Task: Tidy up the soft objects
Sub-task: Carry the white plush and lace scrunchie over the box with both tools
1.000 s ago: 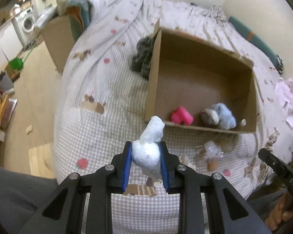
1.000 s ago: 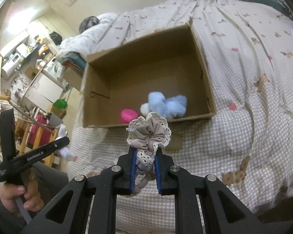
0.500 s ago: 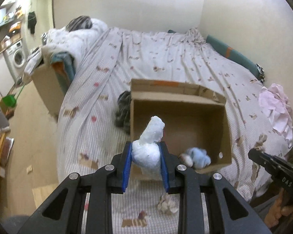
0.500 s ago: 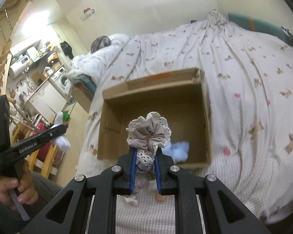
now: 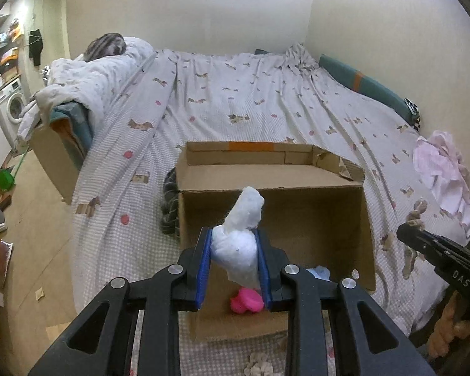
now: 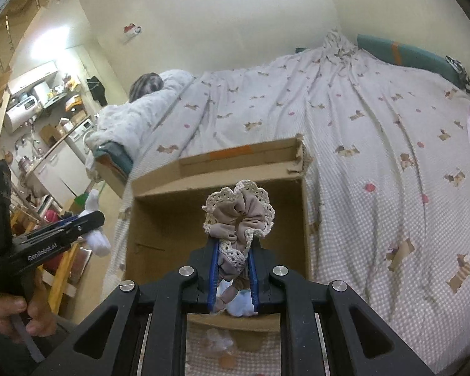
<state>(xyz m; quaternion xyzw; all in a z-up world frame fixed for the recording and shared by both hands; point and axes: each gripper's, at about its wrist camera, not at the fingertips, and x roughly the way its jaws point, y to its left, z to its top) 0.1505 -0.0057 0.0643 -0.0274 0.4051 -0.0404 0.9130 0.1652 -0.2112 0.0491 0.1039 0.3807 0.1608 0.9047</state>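
Right now both grippers are up over the bed w/ stuff clamped in them. Left gripper [image 5: 234,258] is clenched on a white fluffy soft toy [image 5: 238,241]; blue pads press it from both sides, its narrow top sticks up past the fingertips and leans right. Same gripper shows at the left edge of the right wrist view [image 6: 78,222], person's hand [image 6: 7,313] on the handle, white toy poking out front. Right gripper [image 6: 233,269] is squeezed shut on a beige scrunchie w/ cream lace trim [image 6: 239,216]; ruffled ring stands above the fingertips, lower part pinched btwn the pads. Cardboard box [image 5: 329,219] sits open-topped on the checked bedspread [image 5: 250,100], near the bed's front edge, approx mid-width. Inside, at the near wall: pink plush [image 5: 247,302] seen btwn the left gripper's fingers, and a light blue plush [image 5: 319,272] just to its right, mostly hidden by the gripper body. Dark grey-green cloth [image 5: 169,206] lies on the bedspread touching the box's left wall. Pale lacy item [image 5: 260,366] lies on the bedspread in front of the box, by the bed's front edge; can't tell what it is. Pink crumpled cloth [image 5: 441,169] sits at the bed's right edge, well apart from the box. Right gripper's black tip [image 5: 435,250] shows at the right of the left wrist view.
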